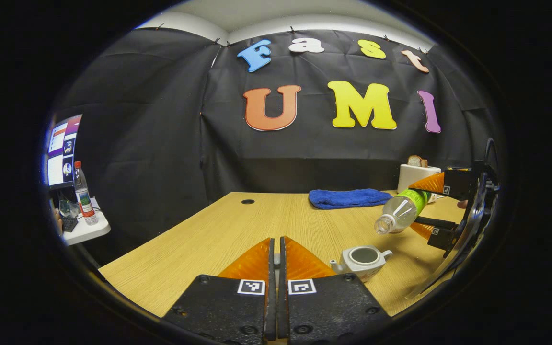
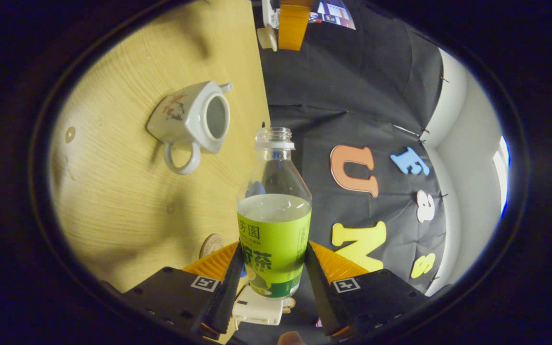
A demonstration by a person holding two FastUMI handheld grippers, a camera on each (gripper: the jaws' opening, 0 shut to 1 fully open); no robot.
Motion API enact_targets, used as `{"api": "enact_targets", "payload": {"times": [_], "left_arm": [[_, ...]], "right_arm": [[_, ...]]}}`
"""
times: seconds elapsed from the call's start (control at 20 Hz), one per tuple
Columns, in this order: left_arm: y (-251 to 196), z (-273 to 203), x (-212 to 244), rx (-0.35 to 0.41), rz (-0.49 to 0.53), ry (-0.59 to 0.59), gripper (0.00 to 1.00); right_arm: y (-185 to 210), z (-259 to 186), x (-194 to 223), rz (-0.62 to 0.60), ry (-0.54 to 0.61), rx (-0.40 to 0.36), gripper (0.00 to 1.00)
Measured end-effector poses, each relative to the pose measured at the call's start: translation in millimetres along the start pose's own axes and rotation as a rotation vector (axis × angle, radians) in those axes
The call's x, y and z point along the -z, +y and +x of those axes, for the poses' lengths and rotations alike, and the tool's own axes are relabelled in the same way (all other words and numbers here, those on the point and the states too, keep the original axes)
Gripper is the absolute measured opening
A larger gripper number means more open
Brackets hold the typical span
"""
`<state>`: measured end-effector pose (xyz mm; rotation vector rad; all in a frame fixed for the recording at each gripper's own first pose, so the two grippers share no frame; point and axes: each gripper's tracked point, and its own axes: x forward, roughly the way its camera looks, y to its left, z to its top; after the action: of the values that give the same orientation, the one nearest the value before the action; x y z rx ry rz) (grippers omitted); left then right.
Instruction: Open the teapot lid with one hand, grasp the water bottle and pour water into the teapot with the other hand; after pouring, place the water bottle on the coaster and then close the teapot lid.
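My left gripper (image 1: 276, 249) has its two ribbed, wedge-shaped fingers pressed nearly together, with only a thin slit between them. Something small and pale sits in that slit; I cannot make out whether it is the teapot lid. In the right gripper view, my left fingers show at 12 o'clock, cut off by the edge, with a small pale piece beside them that could be the lid, though it is too small to tell.

My right gripper (image 2: 273, 268) has both fingers pressing the labelled waist of the water bottle (image 2: 274, 225). The bottle is clear plastic, uncapped, with a green wrap and liquid up to the label's top. Its base is hidden behind my fingers.

In the left gripper view, the bottle lies tilted at 3 o'clock, its open mouth aimed down-left, above and apart from the teapot (image 1: 363, 261). The teapot is glazed white ceramic, squarish, with a round open mouth, a loop handle and a short spout; it stands on the pale wood-grain table (image 1: 218, 230) at 5 o'clock, partly hidden by my left finger.

A round coaster (image 2: 211, 245) peeks out at 7 o'clock in the right gripper view, half covered by my finger. A folded blue towel (image 1: 350, 198) lies at the table's far edge.
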<state>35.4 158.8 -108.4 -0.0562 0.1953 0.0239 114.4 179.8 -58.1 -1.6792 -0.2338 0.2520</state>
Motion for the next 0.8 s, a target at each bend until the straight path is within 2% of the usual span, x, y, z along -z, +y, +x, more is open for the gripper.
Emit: {"api": "enact_targets", "payload": {"times": [0.2,0.55,0.8], "left_arm": [[0.1,0.7,0.2,-0.001,-0.001,0.004,0.04],[3.1,-0.1,0.3,-0.006,-0.003,0.004,0.04],[1.8,0.5,0.8,0.001,-0.001,0.008,0.04]], "right_arm": [[-6.5,1.2,1.5,-0.102,-0.016,0.027,0.72],[-13.2,-4.0,-2.3,-0.179,-0.052,0.044,0.71],[-20.0,-5.7,-6.1,-0.263,-0.082,0.087,0.71]]}}
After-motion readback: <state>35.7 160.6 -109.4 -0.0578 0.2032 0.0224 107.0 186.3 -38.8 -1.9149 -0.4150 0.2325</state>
